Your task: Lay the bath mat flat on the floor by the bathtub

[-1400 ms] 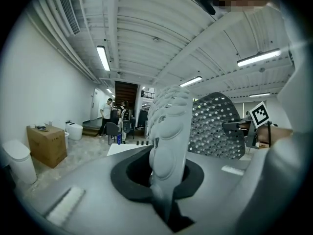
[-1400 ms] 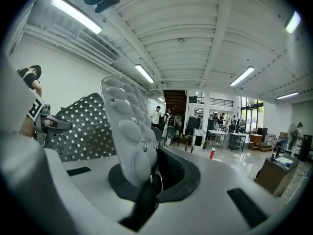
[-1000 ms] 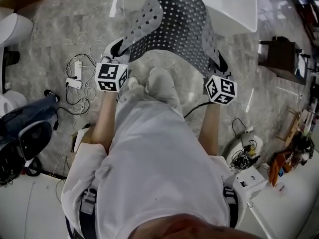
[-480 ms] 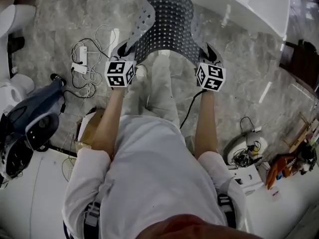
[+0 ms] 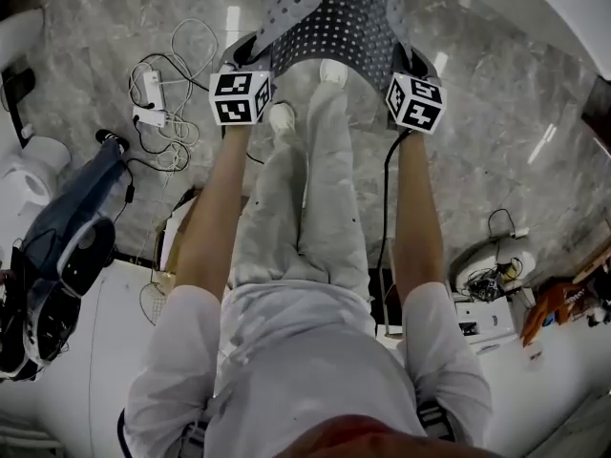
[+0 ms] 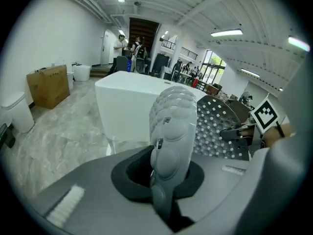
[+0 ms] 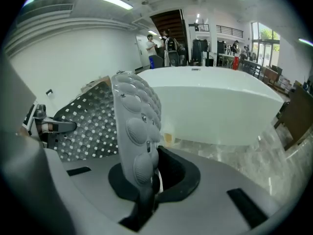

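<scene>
The grey bath mat [image 5: 339, 22], dotted with small holes, hung between my two grippers in front of my two white shoes [image 5: 282, 117], its far end running out of the top of the head view. It was not lying flat. The mat's near edge sagged between the tools.

My left gripper [image 5: 246, 53] was clenched on one near corner, and the suction-cup underside of that corner [image 6: 171, 126] stood up out of the closed jaws. My right gripper [image 5: 409, 63] was clamped the same way on the other near corner [image 7: 134, 131].

One white bathtub [image 5: 563, 8] stood just beyond the mat on the grey marble floor [image 5: 477, 151]. No view showed the inside of the tub.

In the left gripper view, one brown cardboard box [image 6: 48, 84] sat by the left wall with its top closed. One white bin [image 6: 83, 72] stood beside it, its contents out of sight.

To my left on the floor lay one white power strip [image 5: 151, 103] with tangled cables.
</scene>
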Demonstrator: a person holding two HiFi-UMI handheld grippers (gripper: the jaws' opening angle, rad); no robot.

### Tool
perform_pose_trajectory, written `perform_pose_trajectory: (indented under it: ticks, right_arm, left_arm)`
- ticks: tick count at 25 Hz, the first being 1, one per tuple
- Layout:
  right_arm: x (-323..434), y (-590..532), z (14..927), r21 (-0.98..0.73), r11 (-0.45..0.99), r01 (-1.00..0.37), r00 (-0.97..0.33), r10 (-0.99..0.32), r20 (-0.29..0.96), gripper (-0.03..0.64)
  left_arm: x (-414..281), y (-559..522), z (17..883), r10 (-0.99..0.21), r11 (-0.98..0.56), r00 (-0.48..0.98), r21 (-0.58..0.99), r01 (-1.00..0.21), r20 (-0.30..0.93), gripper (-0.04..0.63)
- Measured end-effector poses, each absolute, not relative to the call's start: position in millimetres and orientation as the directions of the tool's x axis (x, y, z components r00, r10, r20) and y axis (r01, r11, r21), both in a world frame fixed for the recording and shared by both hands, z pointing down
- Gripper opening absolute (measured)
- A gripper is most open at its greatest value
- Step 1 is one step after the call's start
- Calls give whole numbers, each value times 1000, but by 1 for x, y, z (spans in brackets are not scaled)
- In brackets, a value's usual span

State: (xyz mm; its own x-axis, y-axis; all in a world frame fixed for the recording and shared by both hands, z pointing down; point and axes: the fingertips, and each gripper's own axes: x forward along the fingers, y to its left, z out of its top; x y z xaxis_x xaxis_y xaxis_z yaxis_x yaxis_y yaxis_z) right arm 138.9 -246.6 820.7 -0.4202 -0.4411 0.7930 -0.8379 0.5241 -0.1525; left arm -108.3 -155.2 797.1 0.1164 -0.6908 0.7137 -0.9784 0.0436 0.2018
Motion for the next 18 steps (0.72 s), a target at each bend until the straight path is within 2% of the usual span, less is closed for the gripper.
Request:
perform_pose_trajectory:
  ticks: [11,18]
  right_arm:
    - [138,-268,1013,-202,496,-845,-396,-326,858,20]
    - [121,-282,1109,-167,591,-789,-407,-300,863,20]
  left_arm:
    - [-113,-174,980,-564,86,142,228,-970,814,14]
    - [-115,-200,1081,-529,97,155,241,-966,835,14]
